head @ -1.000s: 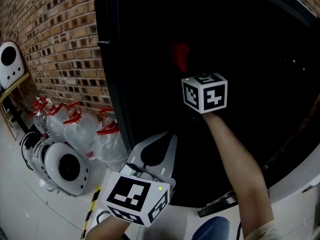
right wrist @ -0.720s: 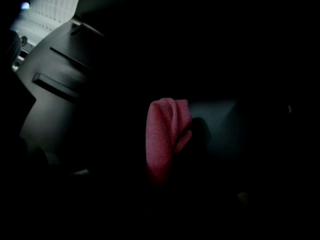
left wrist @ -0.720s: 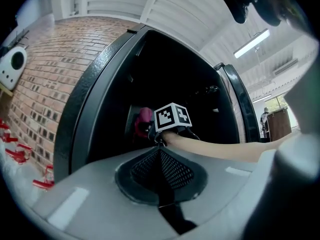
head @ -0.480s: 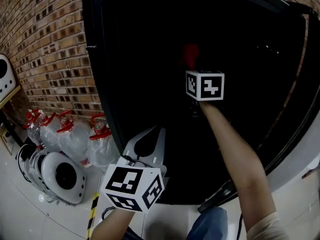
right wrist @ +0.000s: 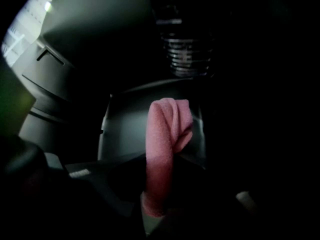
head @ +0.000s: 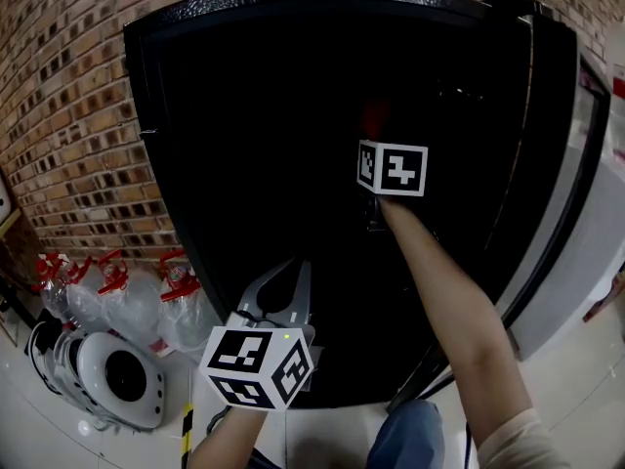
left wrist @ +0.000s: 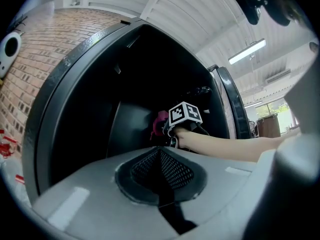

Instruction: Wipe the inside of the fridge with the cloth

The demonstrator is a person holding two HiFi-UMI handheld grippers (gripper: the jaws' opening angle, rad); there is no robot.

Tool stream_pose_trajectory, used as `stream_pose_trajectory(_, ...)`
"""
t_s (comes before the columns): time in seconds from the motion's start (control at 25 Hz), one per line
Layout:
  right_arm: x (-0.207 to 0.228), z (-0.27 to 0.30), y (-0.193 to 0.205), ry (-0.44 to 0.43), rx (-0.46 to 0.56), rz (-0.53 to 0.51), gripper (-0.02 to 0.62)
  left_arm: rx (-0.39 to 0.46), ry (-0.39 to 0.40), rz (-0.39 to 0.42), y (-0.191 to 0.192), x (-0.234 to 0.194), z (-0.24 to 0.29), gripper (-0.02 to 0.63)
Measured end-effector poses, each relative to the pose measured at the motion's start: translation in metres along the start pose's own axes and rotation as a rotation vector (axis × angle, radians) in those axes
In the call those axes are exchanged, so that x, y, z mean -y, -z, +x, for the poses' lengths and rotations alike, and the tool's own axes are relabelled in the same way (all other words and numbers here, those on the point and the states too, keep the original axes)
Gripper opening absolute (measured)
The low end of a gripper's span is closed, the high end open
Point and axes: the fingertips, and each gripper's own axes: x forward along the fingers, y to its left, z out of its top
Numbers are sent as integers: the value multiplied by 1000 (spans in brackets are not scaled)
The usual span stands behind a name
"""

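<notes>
The black fridge (head: 244, 115) stands open, its inside dark. My right gripper (head: 378, 137) reaches deep into it, shut on a pink cloth (head: 375, 115) that sticks out past the marker cube (head: 393, 168). In the right gripper view the cloth (right wrist: 162, 139) rises folded from my right gripper (right wrist: 152, 209) toward a pale inner panel (right wrist: 125, 129); whether it touches is unclear. My left gripper (head: 297, 268) hangs low in front of the fridge, shut and holding nothing. The left gripper view shows my left gripper (left wrist: 161, 153) with jaws together, and the cloth (left wrist: 161, 119) far ahead.
The fridge door (head: 562, 193) stands open at the right. A brick wall (head: 68, 115) runs along the left. Below it sit bagged water bottles (head: 107, 286) with red caps and a white round device (head: 117, 379). Yellow-black tape (head: 186, 428) marks the tiled floor.
The head view has drawn back and turned, so the whole fridge opening and its door now show. The right gripper stays inside with the cloth; the left gripper stays low.
</notes>
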Motion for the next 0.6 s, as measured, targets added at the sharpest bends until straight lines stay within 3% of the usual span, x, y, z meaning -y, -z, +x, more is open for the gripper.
stream_pose_trajectory(0.2,11,-26,-4,60,38,-23,61,7,14,1,-3,5,1,9)
stream_pose_trajectory(0.6,-22,-112,4,6,70,-32,63,1,67,-39,-5,14,4,9)
